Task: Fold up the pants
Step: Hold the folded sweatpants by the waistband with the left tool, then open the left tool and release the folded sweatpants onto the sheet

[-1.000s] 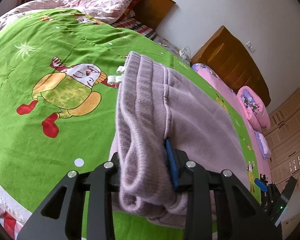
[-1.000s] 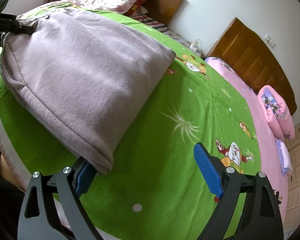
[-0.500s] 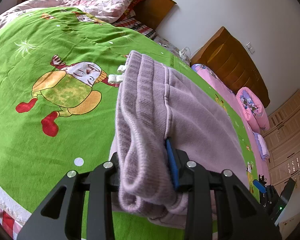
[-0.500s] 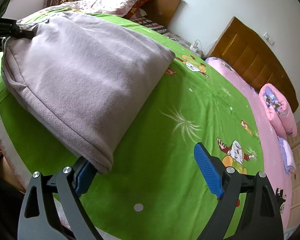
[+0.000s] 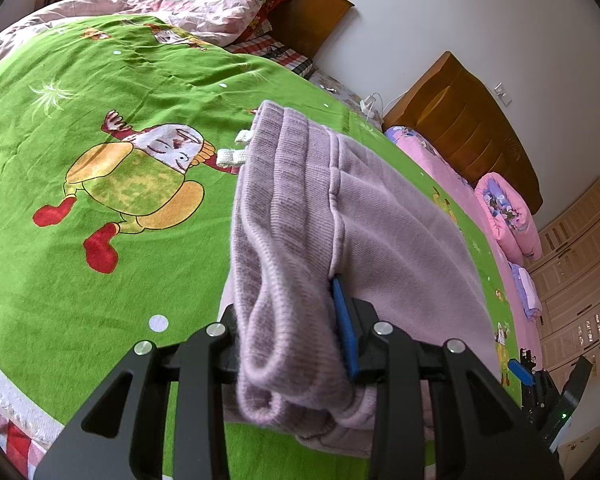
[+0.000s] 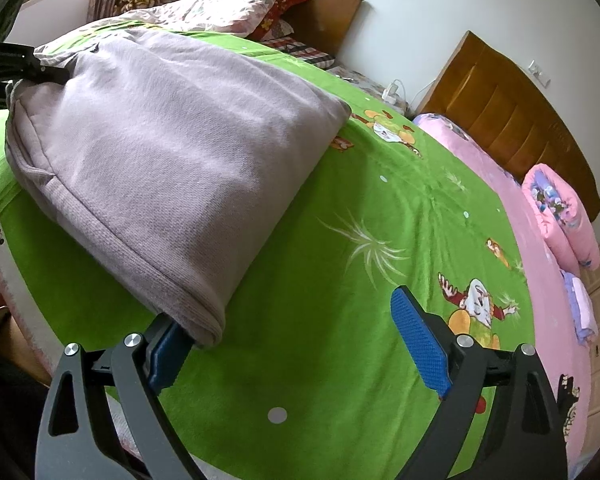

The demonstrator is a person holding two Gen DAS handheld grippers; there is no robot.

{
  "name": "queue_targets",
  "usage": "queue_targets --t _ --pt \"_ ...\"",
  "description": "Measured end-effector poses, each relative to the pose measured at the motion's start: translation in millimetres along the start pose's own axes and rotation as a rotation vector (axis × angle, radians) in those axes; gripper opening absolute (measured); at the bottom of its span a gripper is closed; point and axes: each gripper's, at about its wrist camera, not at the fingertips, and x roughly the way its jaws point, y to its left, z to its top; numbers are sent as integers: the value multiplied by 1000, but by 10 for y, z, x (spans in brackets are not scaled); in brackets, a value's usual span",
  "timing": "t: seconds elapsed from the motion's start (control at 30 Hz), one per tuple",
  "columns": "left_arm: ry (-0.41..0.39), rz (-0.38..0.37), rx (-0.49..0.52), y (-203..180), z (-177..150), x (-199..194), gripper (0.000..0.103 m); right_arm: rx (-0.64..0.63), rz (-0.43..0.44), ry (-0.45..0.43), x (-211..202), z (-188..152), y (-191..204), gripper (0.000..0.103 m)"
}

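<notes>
The lilac knit pants lie folded on the green cartoon bedspread. My left gripper is shut on the bunched waistband end, its blue pad pressed against the cloth. White drawstring ends stick out at the far waistband. In the right wrist view the pants spread to the upper left. My right gripper is open; its left finger touches the near folded corner, its right finger stands apart over bare bedspread. The left gripper shows at the far left edge.
Quilt and red pillows lie at the wooden headboard. A second bed with pink sheet and rolled pink blanket stands to the right. A wardrobe is at far right. The bed's near edge runs lower left.
The left gripper keeps its hold on the waistband and has barely moved. The right gripper stays open by the folded corner; its view has shifted slightly.
</notes>
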Motion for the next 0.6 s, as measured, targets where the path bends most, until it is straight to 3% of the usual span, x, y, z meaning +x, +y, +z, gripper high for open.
queue_targets --t 0.17,0.27,0.33,0.37,0.4,0.43,0.5,0.6 --pt "7 18 8 -12 8 7 35 42 57 0 21 -15 -77 88" --pt "17 51 33 -48 33 11 41 97 148 -4 56 -50 -177 88" --pt "32 65 41 -57 60 1 52 135 234 -6 65 -78 -285 88" --pt "39 93 47 -58 94 -26 63 136 268 -23 37 -95 -324 89" --pt "35 146 54 -44 127 -59 88 124 298 -41 5 -119 -358 89" --pt "12 187 62 -20 164 -113 93 97 342 -56 -25 -165 -400 89" --pt "-26 244 36 117 285 -281 93 74 360 -69 -55 -243 -527 89" --pt "-130 352 -30 262 493 -640 93 211 355 -82 -65 -292 -1027 89"
